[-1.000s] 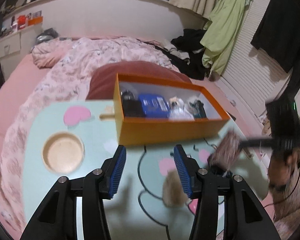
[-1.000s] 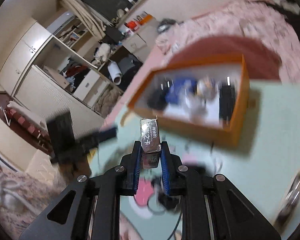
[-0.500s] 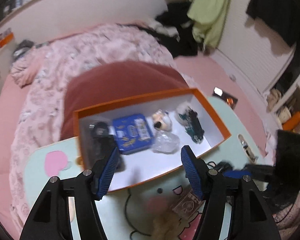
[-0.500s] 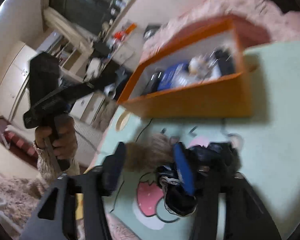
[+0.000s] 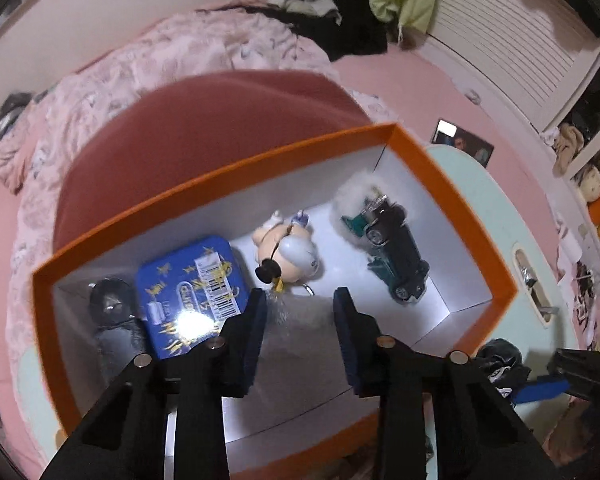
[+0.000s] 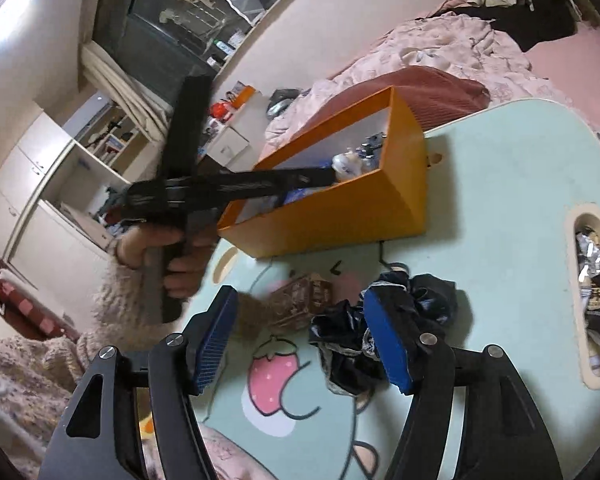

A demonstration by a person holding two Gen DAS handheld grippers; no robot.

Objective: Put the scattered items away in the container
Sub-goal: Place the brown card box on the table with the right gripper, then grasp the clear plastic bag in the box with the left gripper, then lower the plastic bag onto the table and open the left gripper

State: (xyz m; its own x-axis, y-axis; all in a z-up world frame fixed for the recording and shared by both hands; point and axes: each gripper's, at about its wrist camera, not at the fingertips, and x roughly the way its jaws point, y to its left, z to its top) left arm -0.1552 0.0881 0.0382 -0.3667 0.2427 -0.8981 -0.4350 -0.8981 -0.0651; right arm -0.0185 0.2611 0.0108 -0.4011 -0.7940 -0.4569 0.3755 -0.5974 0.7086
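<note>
One orange box (image 5: 456, 208) stands on the table (image 6: 500, 208), at its far edge against the bed (image 5: 172, 64). You have five items in it: one dark round object (image 5: 110, 304) at the left end, one blue tin (image 5: 192, 288), one figurine (image 5: 288, 246), one toy car (image 5: 392, 252) lying on a white fluffy piece (image 5: 354, 196) at the right end.

Your left hand-held gripper (image 5: 298, 336) hangs over the box interior with its jaws apart and nothing between them; something clear and crinkled just ahead of the tips is too blurred to identify.

Your right hand-held gripper (image 6: 296, 340) is spread wide and holds nothing. It hovers over the table near side, with one black scrunchie (image 6: 384, 320) against its right finger, one brown packet (image 6: 300, 300) and one tan furry piece (image 6: 252, 316) between and beyond the tips.

The table's right half is bare up to a slot (image 6: 594, 300) near the edge that holds wrappers.
</note>
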